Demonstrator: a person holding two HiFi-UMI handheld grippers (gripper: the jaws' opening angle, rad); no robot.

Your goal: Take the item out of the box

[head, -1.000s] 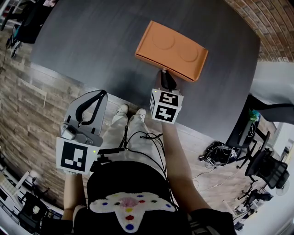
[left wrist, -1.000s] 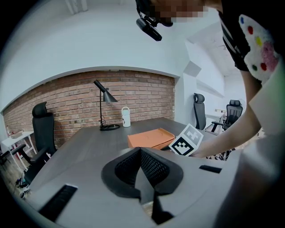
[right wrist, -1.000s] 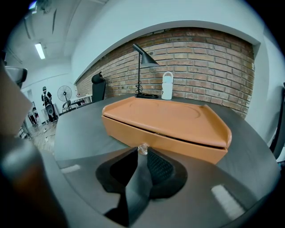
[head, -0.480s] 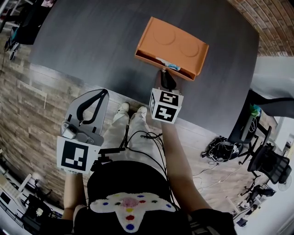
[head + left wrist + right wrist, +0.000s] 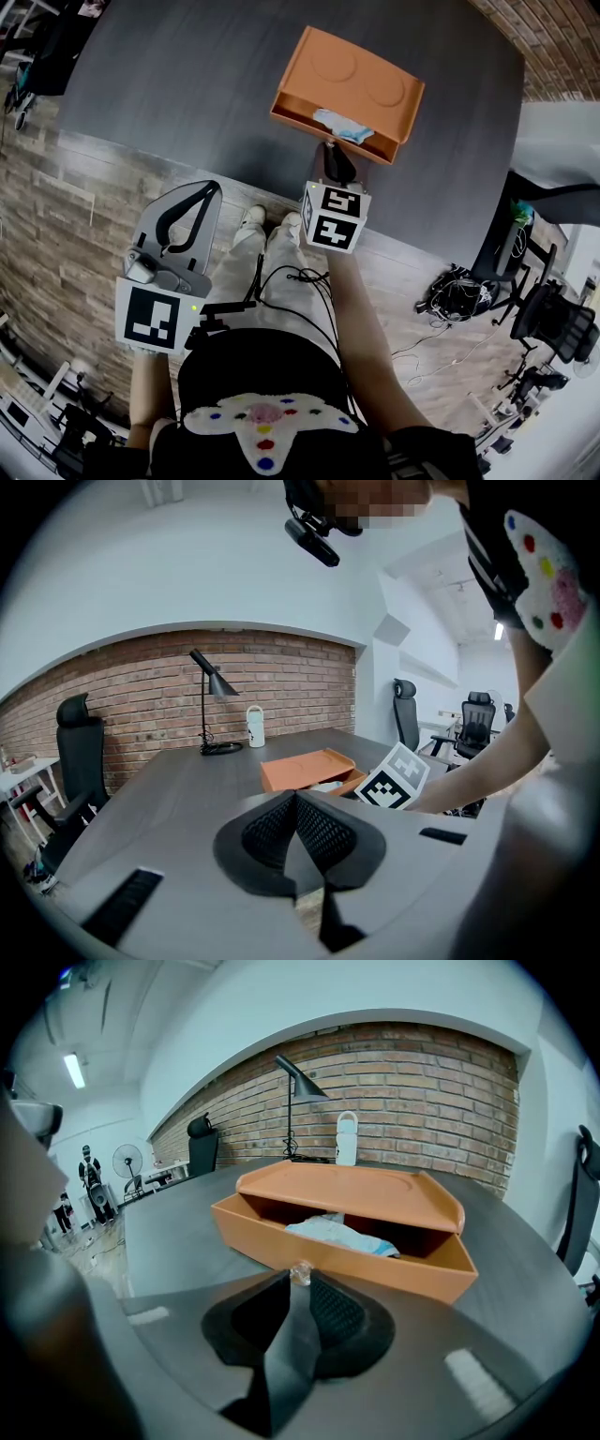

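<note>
- The right gripper (image 5: 330, 150) is closed on a small clear knob (image 5: 300, 1272) at the front of the orange box's (image 5: 361, 80) drawer (image 5: 375, 1265), which stands partly open on the dark table (image 5: 187, 84).
- A pale blue-and-white packet (image 5: 342, 1234) lies flat inside the drawer, just beyond that gripper and slightly to its right. Its long axis runs along the drawer front, across the gripper's line.
- The left gripper (image 5: 211, 187), jaws together and empty, hangs off the table edge, much farther from the packet.
</note>
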